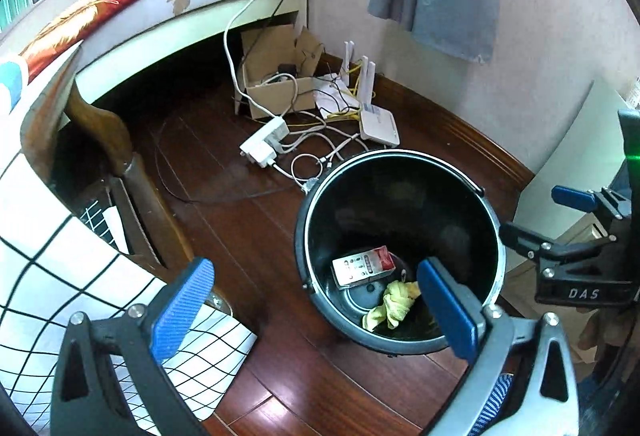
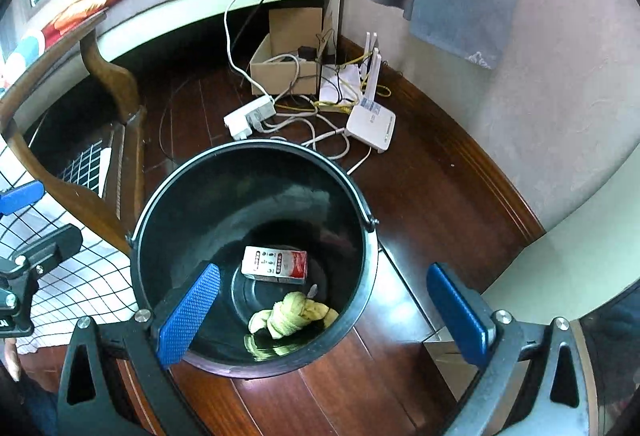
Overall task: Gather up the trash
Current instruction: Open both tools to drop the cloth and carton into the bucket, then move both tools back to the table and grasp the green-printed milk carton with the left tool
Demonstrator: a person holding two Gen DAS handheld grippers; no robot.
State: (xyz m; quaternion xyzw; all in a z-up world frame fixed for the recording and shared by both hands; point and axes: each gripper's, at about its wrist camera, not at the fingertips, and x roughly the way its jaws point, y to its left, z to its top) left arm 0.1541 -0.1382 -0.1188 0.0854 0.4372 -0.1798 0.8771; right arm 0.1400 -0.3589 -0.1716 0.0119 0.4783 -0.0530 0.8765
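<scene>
Power strip (image 2: 250, 117), router (image 2: 371, 128) behind bucket (image 2: 256, 172)

A dark reddish wooden plank floor (image 2: 420, 196) carries everything here. A black round bucket (image 2: 168, 220) with a thin metal handle stands upright on it, near the middle. Behind the bucket, toward the wall, a white power strip (image 2: 250, 117) lies flat among loose white cables (image 2: 320, 132), some of them touching the bucket's far side. Just beside the strip sits a white router (image 2: 371, 127) with upright antennas, near the skirting board. An open cardboard box (image 2: 280, 72) rests on the floor behind them, at the foot of a bed. A carved wooden furniture leg (image 2: 116, 84) stands on the floor at the left.
</scene>
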